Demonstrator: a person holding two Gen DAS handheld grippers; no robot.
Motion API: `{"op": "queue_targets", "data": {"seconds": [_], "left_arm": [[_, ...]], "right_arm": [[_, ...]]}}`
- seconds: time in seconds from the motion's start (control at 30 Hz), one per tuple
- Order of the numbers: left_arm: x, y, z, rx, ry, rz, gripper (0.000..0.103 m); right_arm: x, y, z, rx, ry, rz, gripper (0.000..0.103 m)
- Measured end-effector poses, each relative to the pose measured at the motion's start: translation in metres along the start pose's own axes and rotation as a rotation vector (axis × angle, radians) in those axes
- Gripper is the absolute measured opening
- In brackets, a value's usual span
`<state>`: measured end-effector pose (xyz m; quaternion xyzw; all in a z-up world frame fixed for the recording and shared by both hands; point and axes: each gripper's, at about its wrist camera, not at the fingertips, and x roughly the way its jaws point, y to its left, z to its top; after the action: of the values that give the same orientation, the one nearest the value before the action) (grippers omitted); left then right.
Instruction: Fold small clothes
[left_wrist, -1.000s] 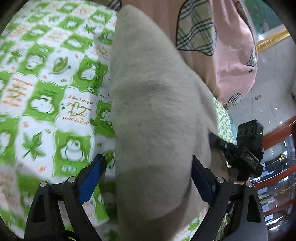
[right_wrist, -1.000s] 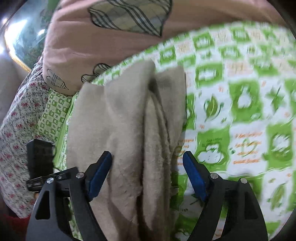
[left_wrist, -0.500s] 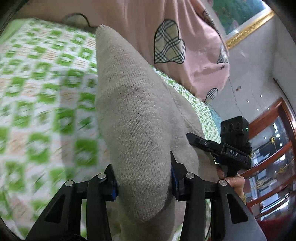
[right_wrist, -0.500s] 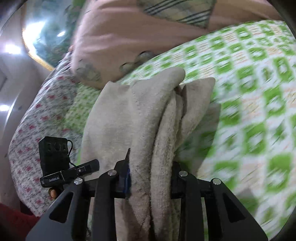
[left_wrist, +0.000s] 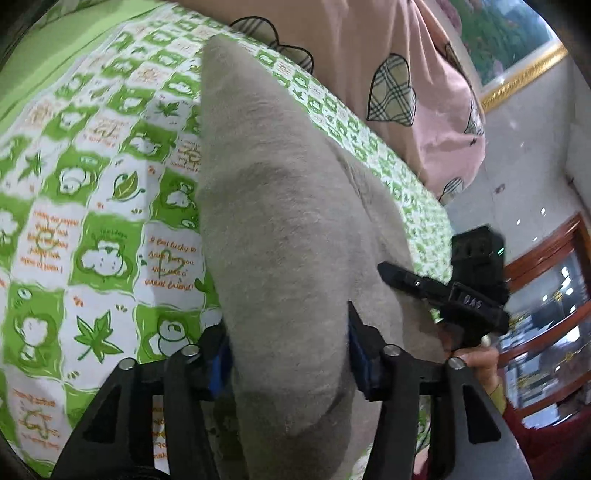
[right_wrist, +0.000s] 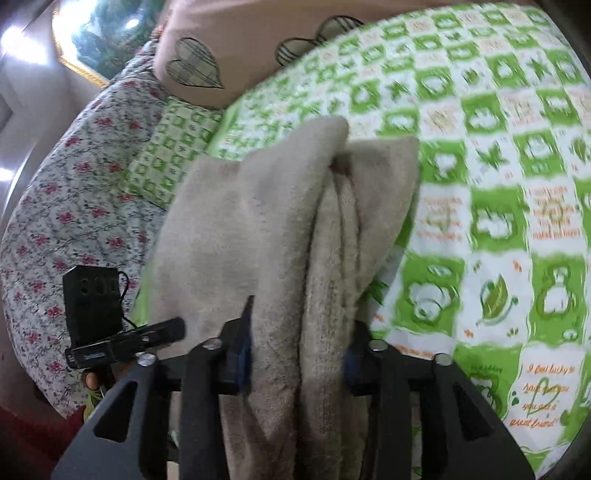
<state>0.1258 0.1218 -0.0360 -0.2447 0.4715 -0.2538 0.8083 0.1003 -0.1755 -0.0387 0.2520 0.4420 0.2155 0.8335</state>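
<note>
A beige knit garment (left_wrist: 273, 206) lies folded lengthwise on a green-and-white patterned bedsheet (left_wrist: 92, 206). My left gripper (left_wrist: 288, 354) is shut on its near end, the cloth bulging between the blue pads. In the right wrist view the same garment (right_wrist: 258, 221) shows several stacked layers, and my right gripper (right_wrist: 299, 354) is shut on their bunched near edge. The right gripper also shows in the left wrist view (left_wrist: 454, 291), at the garment's right side. The left gripper shows in the right wrist view (right_wrist: 110, 332), at the garment's left side.
A pink pillow with plaid hearts (left_wrist: 388, 74) lies at the far edge of the bed, also in the right wrist view (right_wrist: 229, 48). A floral quilt (right_wrist: 66, 177) covers the bed's left side. A wooden glass cabinet (left_wrist: 546, 295) stands to the right.
Both grippers were open around the garment a second ago and have closed on it. The garment's near end has since lifted slightly and the views have shifted.
</note>
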Motion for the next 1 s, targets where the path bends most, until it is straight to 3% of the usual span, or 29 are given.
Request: {"op": "queue_targets", "data": {"seconds": [0.13, 0.23, 0.3, 0.43, 0.47, 0.5, 0.53, 0.57, 0.63, 0.73, 0.83, 0.93, 1.0], "left_arm": [[-0.022, 0.004, 0.010, 0.008, -0.046, 0.010, 0.064], [-0.036, 0.014, 0.028, -0.005, -0.095, 0.008, 0.067], [-0.036, 0.020, 0.042, -0.015, -0.098, 0.034, 0.068], [-0.012, 0.024, 0.069, -0.045, -0.067, 0.067, 0.070], [-0.006, 0.025, 0.073, -0.052, -0.063, 0.079, 0.070], [0.002, 0.024, 0.078, -0.060, -0.060, 0.098, 0.067], [0.007, 0.024, 0.082, -0.065, -0.057, 0.118, 0.066], [0.011, 0.022, 0.086, -0.064, -0.062, 0.141, 0.059], [0.013, 0.015, 0.093, -0.042, -0.073, 0.184, 0.051], [0.020, 0.002, 0.101, 0.023, -0.088, 0.268, 0.048], [0.035, -0.001, 0.110, 0.071, -0.070, 0.356, 0.044], [0.051, 0.001, 0.117, 0.114, -0.068, 0.432, 0.044], [0.058, 0.005, 0.122, 0.133, -0.068, 0.476, 0.044]], "right_arm": [[-0.018, -0.003, 0.003, 0.027, -0.004, -0.040, 0.054], [-0.047, 0.005, 0.014, -0.014, -0.084, -0.110, 0.055], [-0.056, 0.009, 0.027, -0.024, -0.131, -0.107, 0.055], [-0.031, 0.008, 0.064, -0.012, -0.113, -0.102, 0.054], [-0.018, 0.006, 0.072, 0.002, -0.096, -0.091, 0.053], [-0.005, 0.003, 0.077, 0.018, -0.077, -0.075, 0.044], [0.011, 0.001, 0.083, 0.037, -0.044, -0.070, 0.025], [0.018, 0.001, 0.086, 0.033, -0.033, -0.082, 0.020], [0.005, 0.013, 0.088, -0.024, -0.118, -0.075, 0.013], [-0.023, 0.025, 0.079, -0.079, -0.239, -0.066, 0.012], [-0.009, 0.004, 0.070, -0.041, -0.184, -0.153, 0.012], [0.012, -0.017, 0.064, 0.002, -0.134, -0.177, 0.012], [0.011, -0.020, 0.062, 0.008, -0.146, -0.172, 0.014]]}}
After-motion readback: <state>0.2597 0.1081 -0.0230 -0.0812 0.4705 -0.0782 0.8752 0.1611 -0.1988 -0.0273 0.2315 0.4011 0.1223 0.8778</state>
